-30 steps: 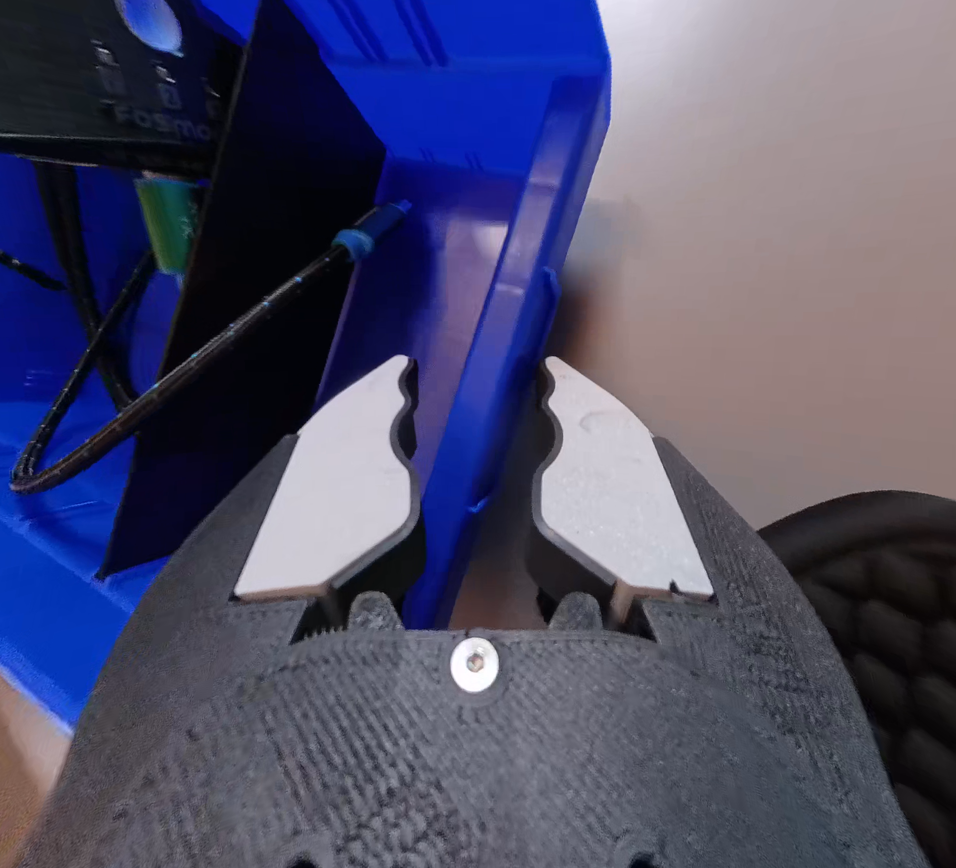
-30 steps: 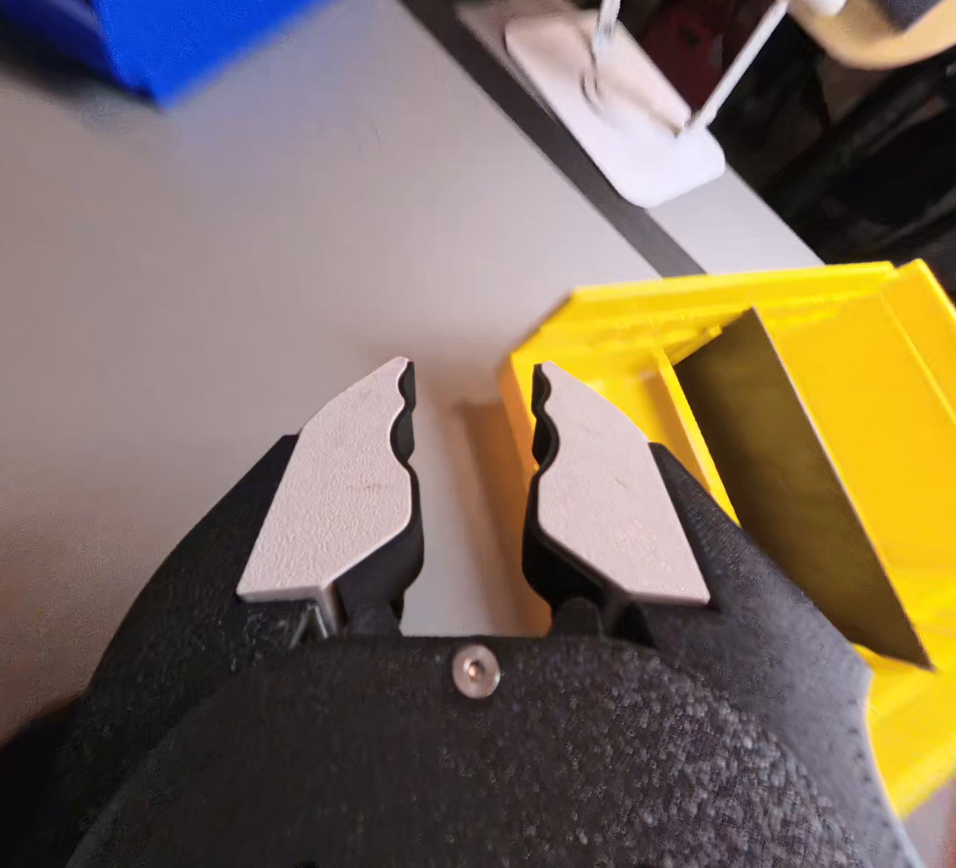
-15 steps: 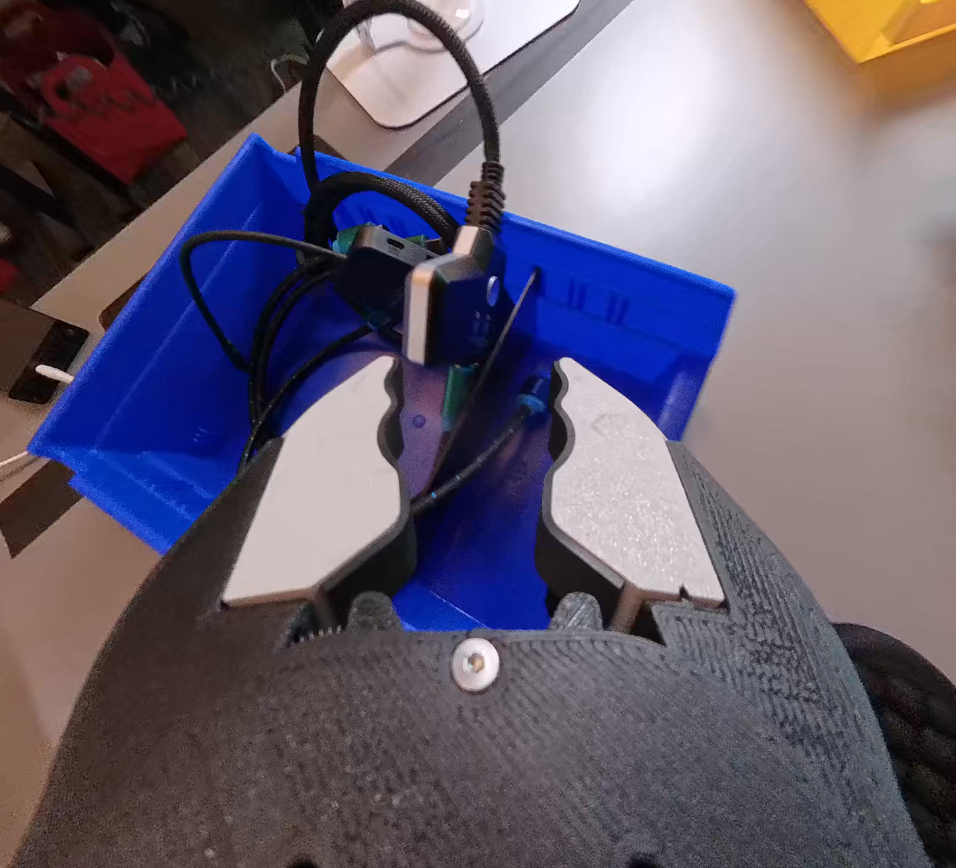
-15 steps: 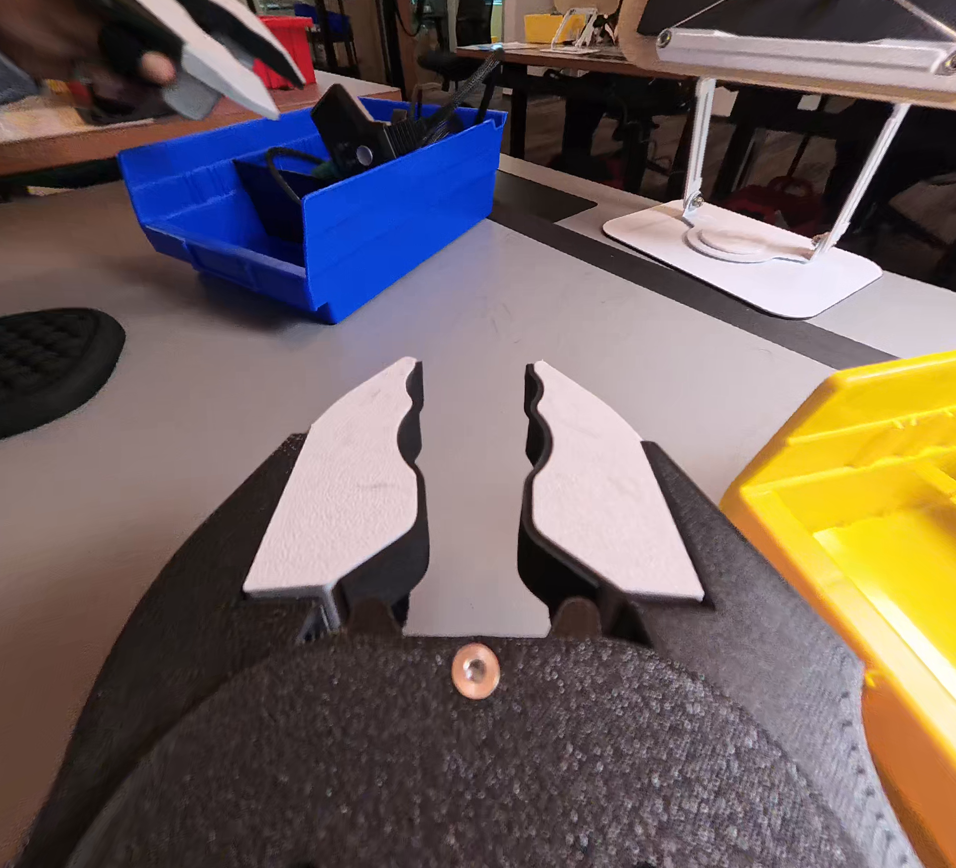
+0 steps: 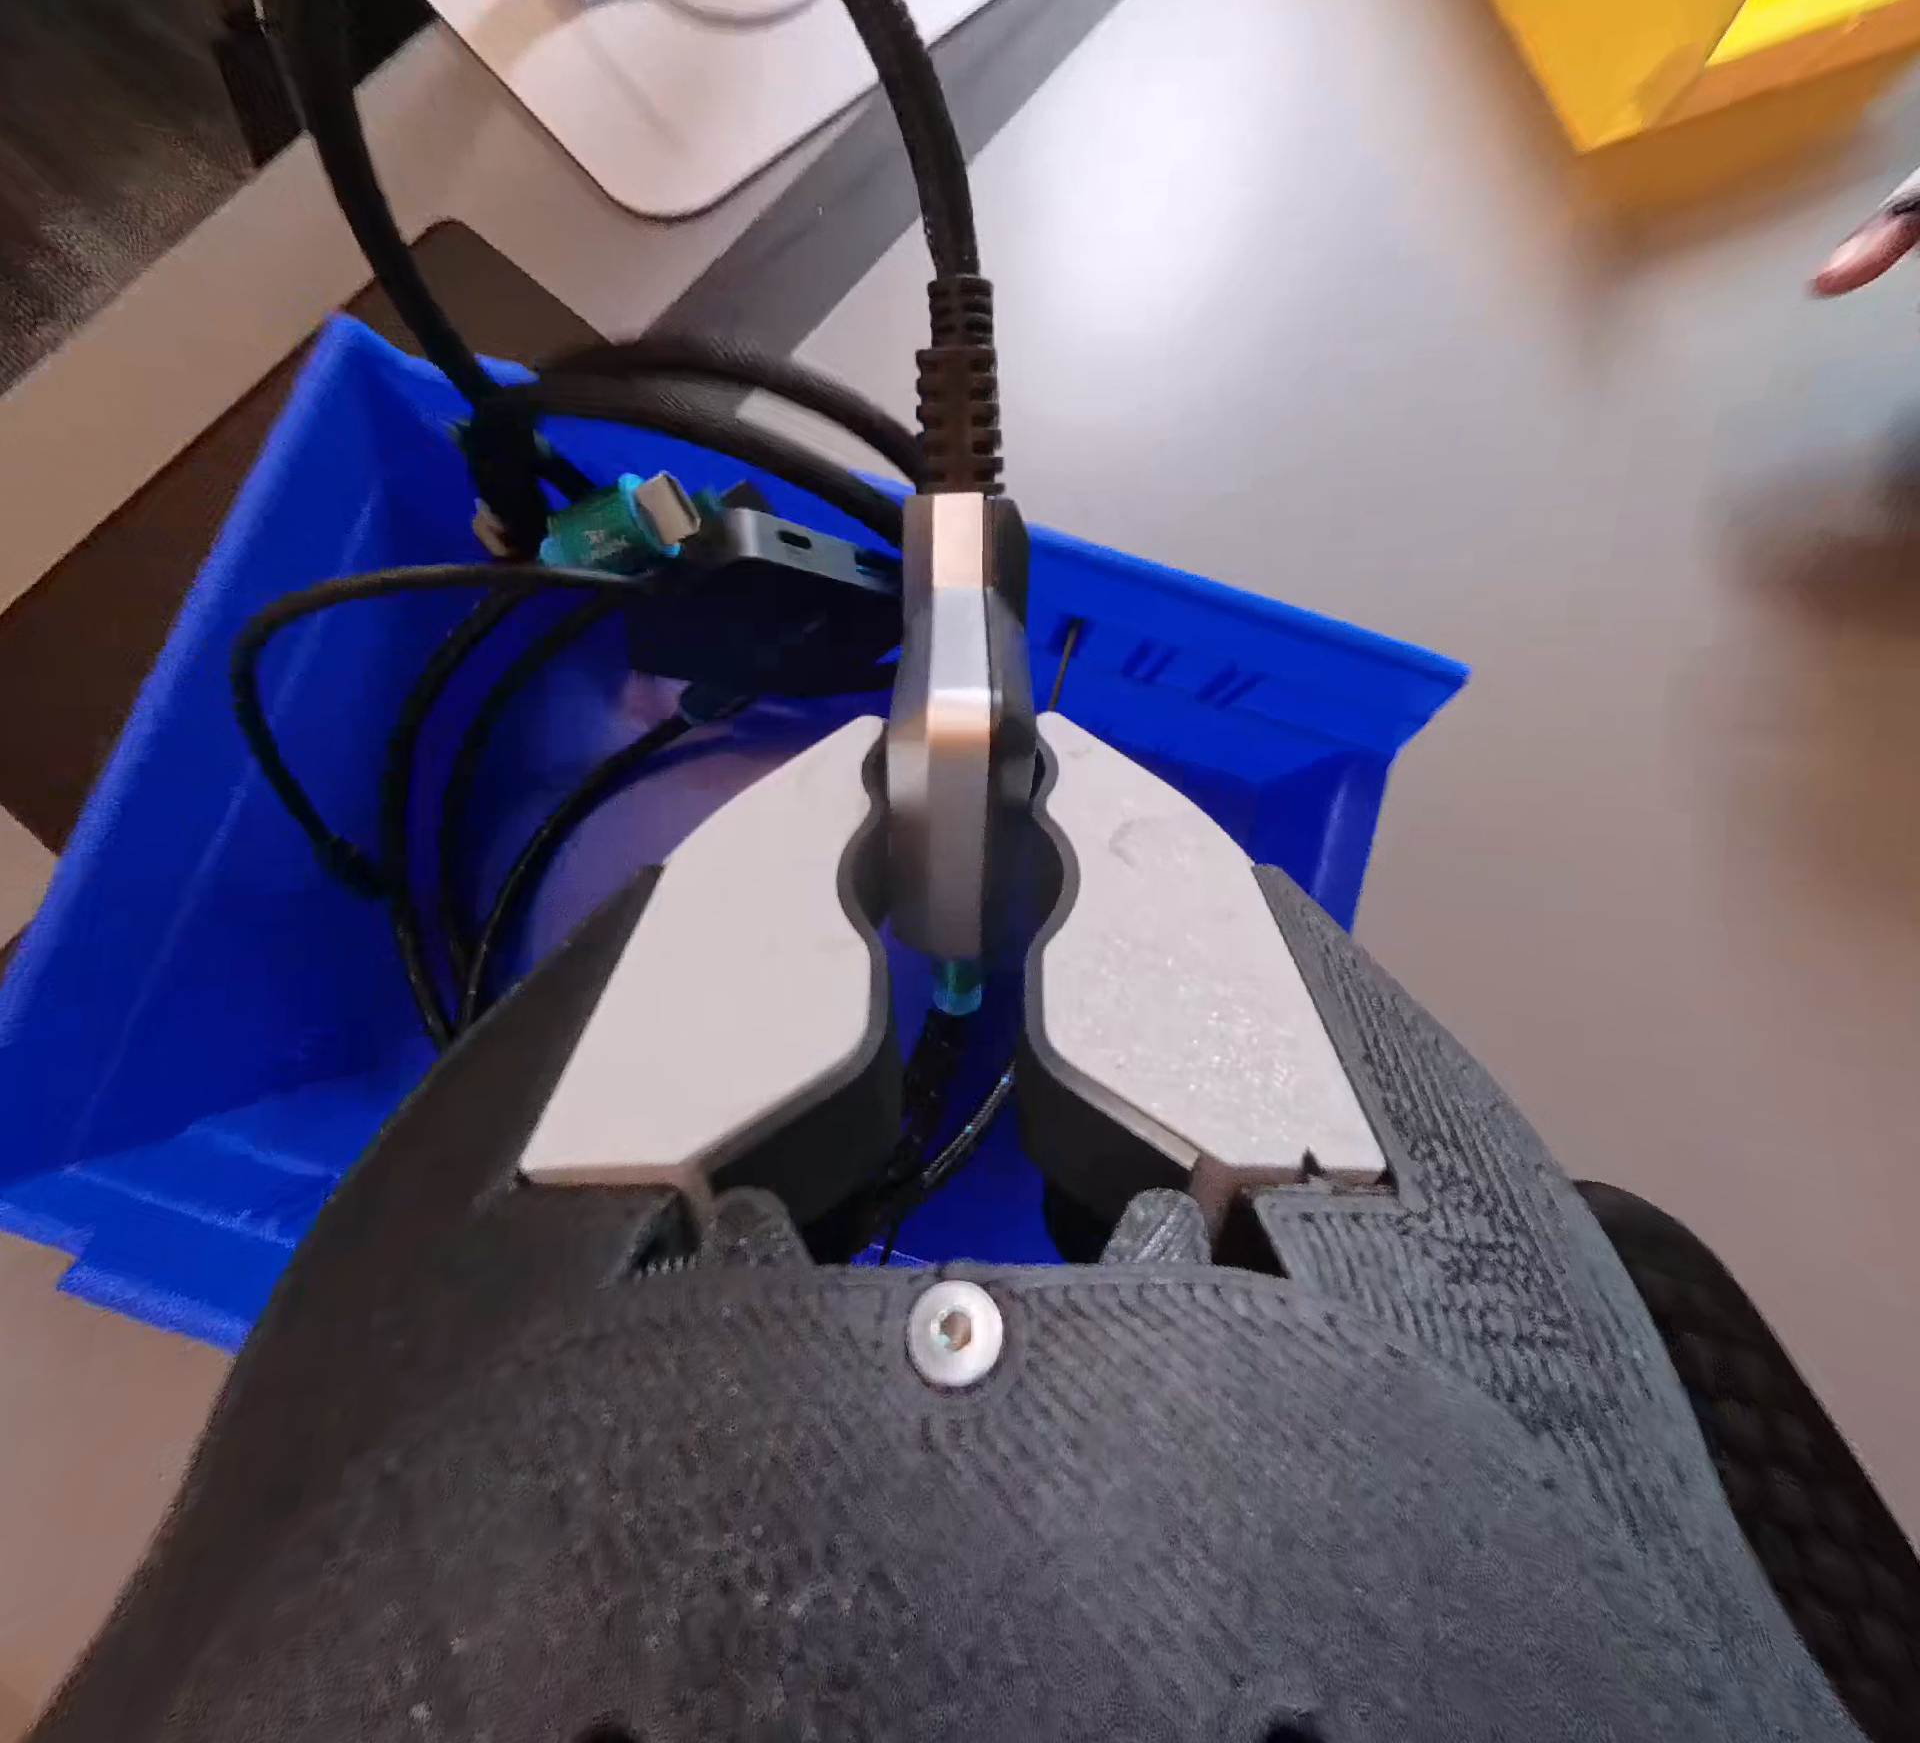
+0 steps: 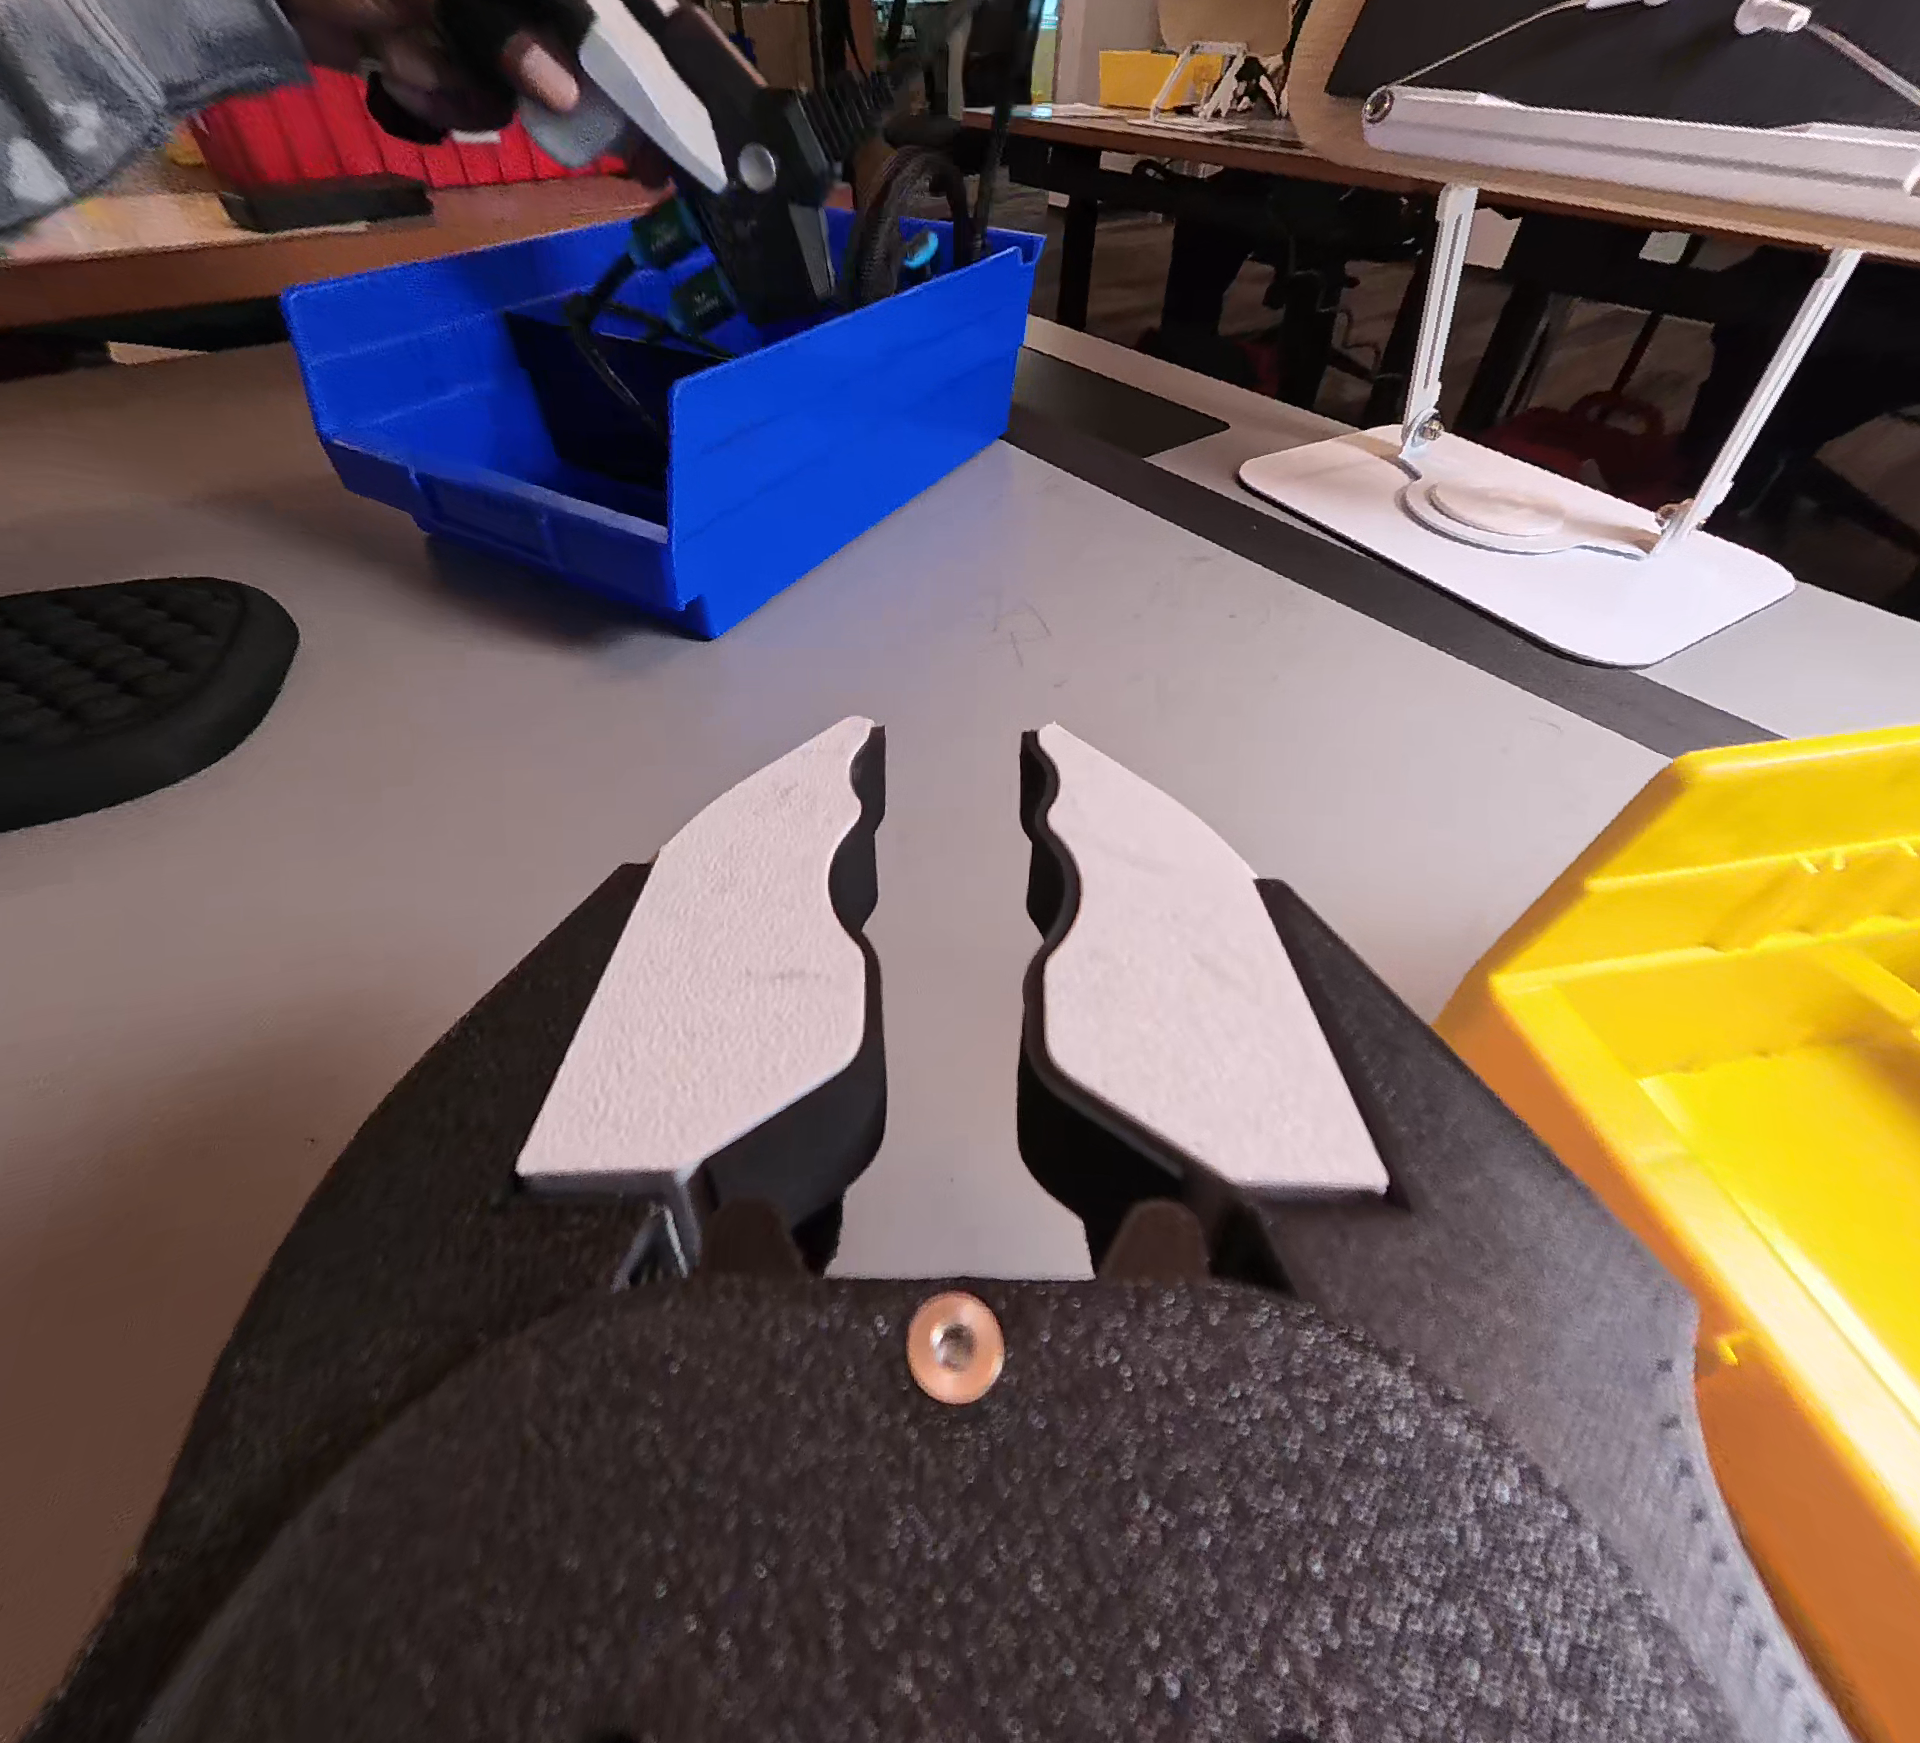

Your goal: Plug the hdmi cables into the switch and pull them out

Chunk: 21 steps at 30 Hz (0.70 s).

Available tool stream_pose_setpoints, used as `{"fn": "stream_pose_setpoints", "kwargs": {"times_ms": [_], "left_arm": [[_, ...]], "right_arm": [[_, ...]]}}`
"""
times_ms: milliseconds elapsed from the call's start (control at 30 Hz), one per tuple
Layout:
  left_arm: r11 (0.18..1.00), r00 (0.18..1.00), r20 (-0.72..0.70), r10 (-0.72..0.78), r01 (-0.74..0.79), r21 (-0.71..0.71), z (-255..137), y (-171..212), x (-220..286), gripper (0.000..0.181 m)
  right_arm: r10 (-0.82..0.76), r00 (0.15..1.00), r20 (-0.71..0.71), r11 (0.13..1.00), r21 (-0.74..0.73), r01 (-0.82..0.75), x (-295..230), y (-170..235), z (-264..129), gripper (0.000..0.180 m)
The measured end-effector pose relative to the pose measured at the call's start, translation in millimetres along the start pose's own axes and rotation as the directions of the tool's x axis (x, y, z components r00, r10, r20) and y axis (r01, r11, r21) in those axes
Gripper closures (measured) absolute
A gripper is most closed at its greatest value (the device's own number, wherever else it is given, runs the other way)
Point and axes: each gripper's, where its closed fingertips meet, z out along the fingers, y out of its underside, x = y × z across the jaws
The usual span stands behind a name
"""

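I see one blue bin [image 6: 831,436] toward the tabletop's [image 6: 1143,654] far-left side, holding a cable tangle and two teal-tipped plugs [image 5: 608,535]. My left gripper [image 5: 956,758] hangs over it, fingers [image 5: 727,945] clamped on the one grey switch [image 5: 951,737], its braided cable [image 5: 914,83] arching up. My right gripper [image 6: 953,737] sits empty, fingers parted slightly, beside one yellow bin [image 6: 1714,966] at the right edge.
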Motion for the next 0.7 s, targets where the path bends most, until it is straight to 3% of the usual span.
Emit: {"fn": "stream_pose_setpoints", "kwargs": {"times_ms": [33,367,700], "left_arm": [[1.0,1.0,-0.007,-0.012,0.012,0.022,-9,-5,0,0.158],[0.97,0.988,-0.115,-0.1,0.122,0.21,-64,-44,10,0.158],[0.939,0.99,-0.107,-0.093,0.123,0.322,-111,-84,10,0.157]], "right_arm": [[0.002,1.0,0.0,1.0,0.002,-0.002,0,-1,0,0.156],[0.023,1.0,-0.015,1.0,0.013,-0.022,3,-1,-2,0.159],[0.001,1.0,-0.021,1.0,-0.001,-0.001,3,1,-2,0.162]]}}
